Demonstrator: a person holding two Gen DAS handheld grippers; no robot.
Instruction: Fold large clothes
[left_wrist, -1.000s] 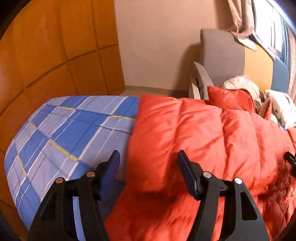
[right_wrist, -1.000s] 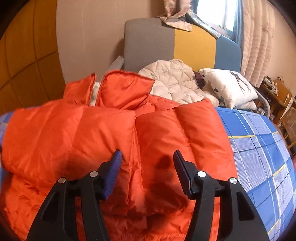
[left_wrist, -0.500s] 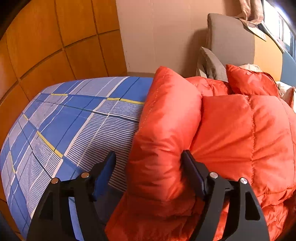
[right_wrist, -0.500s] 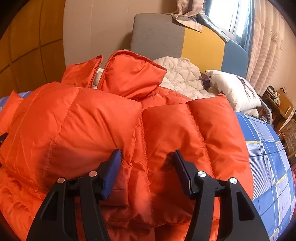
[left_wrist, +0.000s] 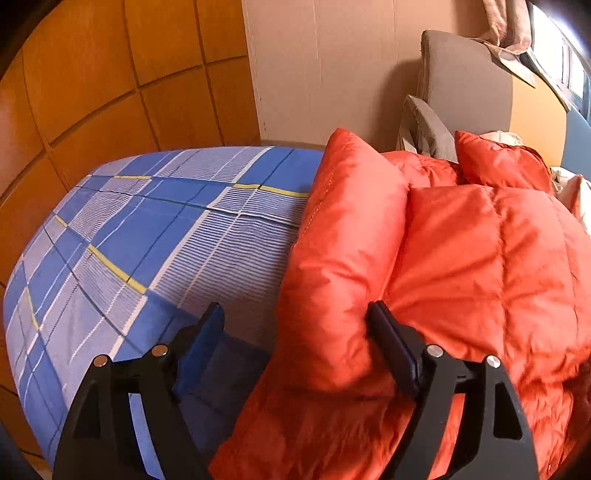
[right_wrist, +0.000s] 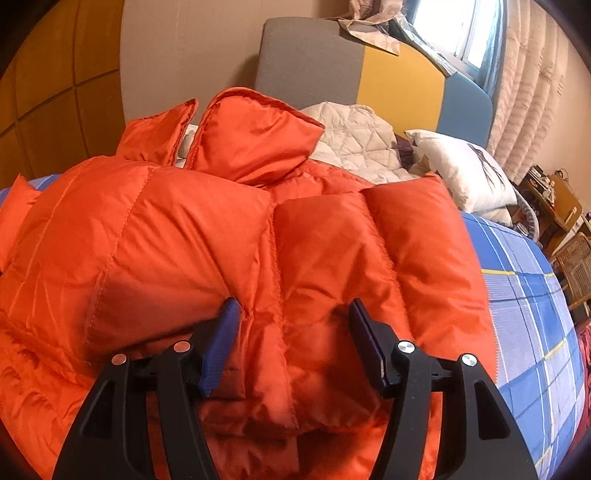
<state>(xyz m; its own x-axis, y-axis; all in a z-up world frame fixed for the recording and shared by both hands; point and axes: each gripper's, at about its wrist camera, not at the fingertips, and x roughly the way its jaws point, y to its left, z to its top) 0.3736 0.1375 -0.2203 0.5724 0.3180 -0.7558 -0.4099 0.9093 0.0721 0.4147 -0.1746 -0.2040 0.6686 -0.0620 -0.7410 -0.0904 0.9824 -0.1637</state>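
— Far left, left wrist view?
— Orange wall panels (left_wrist: 110, 74) from nine to eleven o'clock; below, blue plaid bed sheet (left_wrist: 155, 236) filling nine down to seven.

— And between the fingers there?
— Left gripper (left_wrist: 295, 325) at six o'clock, jaws opening and spread wide. Puffy sleeve of the orange down jacket (left_wrist: 480, 266) standing between them, pressed against the right pad, clear of the left pad. No pinch, so released.

— Further right?
— Rest of the jacket heaped from five up to two o'clock; grey headboard section (left_wrist: 465, 81) at one.

— Right wrist view, same order?
— Jacket (right_wrist: 166, 240) sprawled on the bed from nine through the centre to four o'clock, two flaps standing up at eleven and twelve. Right gripper (right_wrist: 291, 325) at six, jaws opening, straddling a quilted ridge of the jacket. Left pad touching fabric, right pad tucked against a fold; not clamped that can be seen, so loose.

— Beyond that?
— Cream quilted garment (right_wrist: 354, 136) at one o'clock, white pillow (right_wrist: 461, 170) at two, plaid sheet (right_wrist: 528, 295) at three to four, curtain (right_wrist: 528, 81) top right.
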